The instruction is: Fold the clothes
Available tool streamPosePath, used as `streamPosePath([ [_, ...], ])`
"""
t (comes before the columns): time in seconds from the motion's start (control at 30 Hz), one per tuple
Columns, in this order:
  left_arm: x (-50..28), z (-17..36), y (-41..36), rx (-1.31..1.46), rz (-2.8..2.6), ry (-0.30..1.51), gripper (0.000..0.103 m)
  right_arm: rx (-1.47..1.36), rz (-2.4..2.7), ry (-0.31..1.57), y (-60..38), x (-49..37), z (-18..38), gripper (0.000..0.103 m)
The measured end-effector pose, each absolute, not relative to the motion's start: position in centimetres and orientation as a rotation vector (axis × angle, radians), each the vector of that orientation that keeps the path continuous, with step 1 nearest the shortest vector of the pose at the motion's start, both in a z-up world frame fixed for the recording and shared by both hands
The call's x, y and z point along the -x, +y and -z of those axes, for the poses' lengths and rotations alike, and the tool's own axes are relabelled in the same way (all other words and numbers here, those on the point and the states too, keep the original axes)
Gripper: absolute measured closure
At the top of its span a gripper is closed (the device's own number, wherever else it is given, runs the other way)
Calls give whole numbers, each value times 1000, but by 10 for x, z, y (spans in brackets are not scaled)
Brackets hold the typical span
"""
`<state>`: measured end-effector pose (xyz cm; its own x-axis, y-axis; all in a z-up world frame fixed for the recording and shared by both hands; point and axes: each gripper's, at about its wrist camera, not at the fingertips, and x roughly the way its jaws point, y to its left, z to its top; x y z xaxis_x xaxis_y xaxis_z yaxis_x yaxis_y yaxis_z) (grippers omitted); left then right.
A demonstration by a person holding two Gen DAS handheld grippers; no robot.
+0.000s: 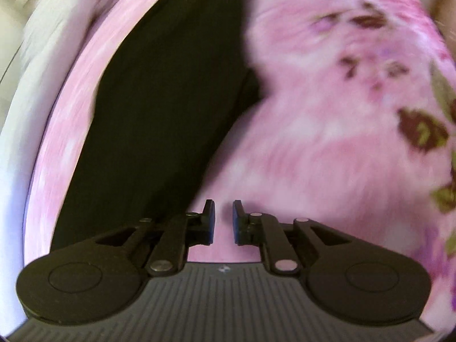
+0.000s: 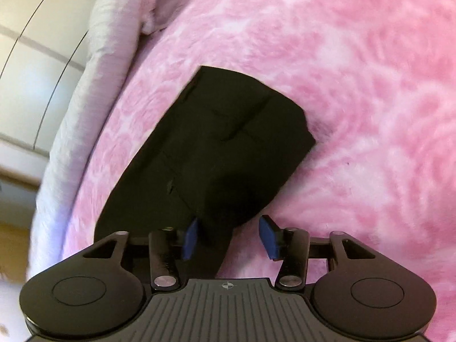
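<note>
A black garment [image 1: 159, 99] lies folded into a long strip on a pink fleece blanket [image 1: 327, 142]. My left gripper [image 1: 223, 219] hovers just to the right of the strip's near end. Its jaws stand a narrow gap apart, and only pink blanket shows between them. In the right wrist view the black garment [image 2: 228, 131] is a folded slab with a squared far end. My right gripper [image 2: 229, 236] is open at its near end. A fold of the black cloth lies between the jaws against the left blue pad [image 2: 190, 239], with pink blanket showing beside the right pad.
The pink blanket [image 2: 370, 85] covers a bed, with a flower print [image 1: 421, 131] at the right. A white sheet edge [image 2: 82, 108] borders the bed on the left. Beyond it is a pale tiled floor [image 2: 34, 71].
</note>
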<state>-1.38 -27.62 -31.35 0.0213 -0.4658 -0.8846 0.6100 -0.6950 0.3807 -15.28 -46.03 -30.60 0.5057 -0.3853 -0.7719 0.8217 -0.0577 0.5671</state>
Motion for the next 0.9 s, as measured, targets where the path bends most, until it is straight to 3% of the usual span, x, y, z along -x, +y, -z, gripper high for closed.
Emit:
streamPosePath([
  [0.23,-107,292,-253,-1471,1479,320,76,-1069,940,585,-404,81,269,53],
  [0.53,-299,293,-213,-1433,1402,237,69,-766,712,758,-279,-114,246,53],
  [0.7,-391,294,-219,-1485,1390,103,66,-644,589,853,-200,-234,258,53],
  [0.9,-475,281,-234,-1398,1368,181,63,-268,327,935,-111,-388,278,53],
])
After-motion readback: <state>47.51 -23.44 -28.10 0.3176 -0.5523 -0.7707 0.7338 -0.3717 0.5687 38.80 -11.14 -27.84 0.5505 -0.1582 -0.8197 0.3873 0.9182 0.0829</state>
